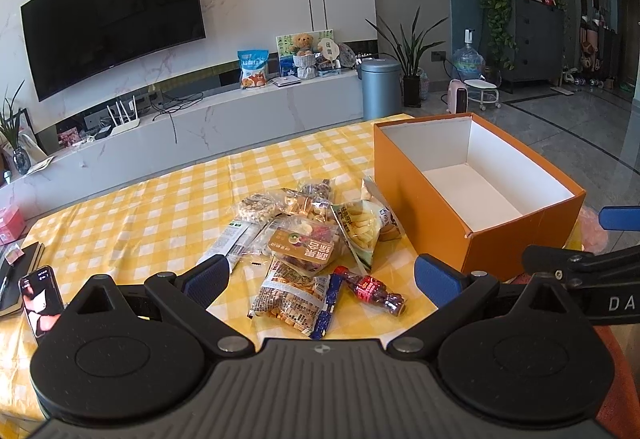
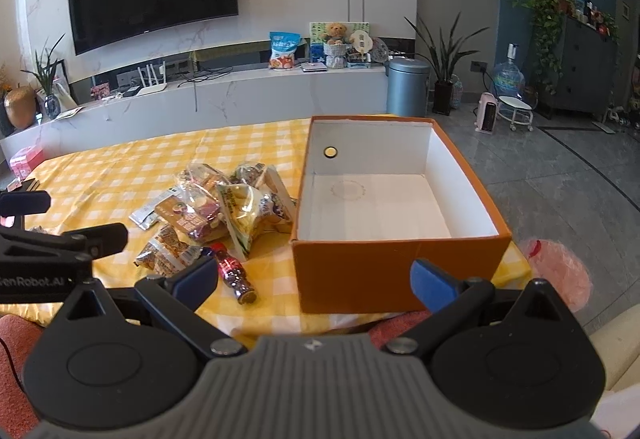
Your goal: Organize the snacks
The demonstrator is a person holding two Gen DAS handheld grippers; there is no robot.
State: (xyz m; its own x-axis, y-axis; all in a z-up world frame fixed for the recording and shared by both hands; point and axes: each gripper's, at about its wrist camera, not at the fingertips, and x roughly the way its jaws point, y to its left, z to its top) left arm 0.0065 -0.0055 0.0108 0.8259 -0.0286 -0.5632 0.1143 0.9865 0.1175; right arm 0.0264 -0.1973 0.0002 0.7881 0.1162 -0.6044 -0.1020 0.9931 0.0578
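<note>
Both jaws are held wide apart and nothing is gripped: the left gripper (image 1: 322, 273) is poised over the near edge of the snack pile (image 1: 308, 239), the right gripper (image 2: 314, 277) before the near wall of the orange box (image 2: 360, 271). The pile is heaped on the yellow checked tablecloth (image 1: 160, 199), just left of the empty box, one bag touching its left wall. The packets are judged light, soft and crinkly, likely slippery, so a sealed edge or corner is best pinched. The small dark bottle (image 1: 374, 291), lying nearest, is judged stiffer and apt to roll; its body should be clamped. Lower packets are hidden under upper ones, and the printing cannot be read. A phone (image 1: 40, 299) lies at far left.
</note>
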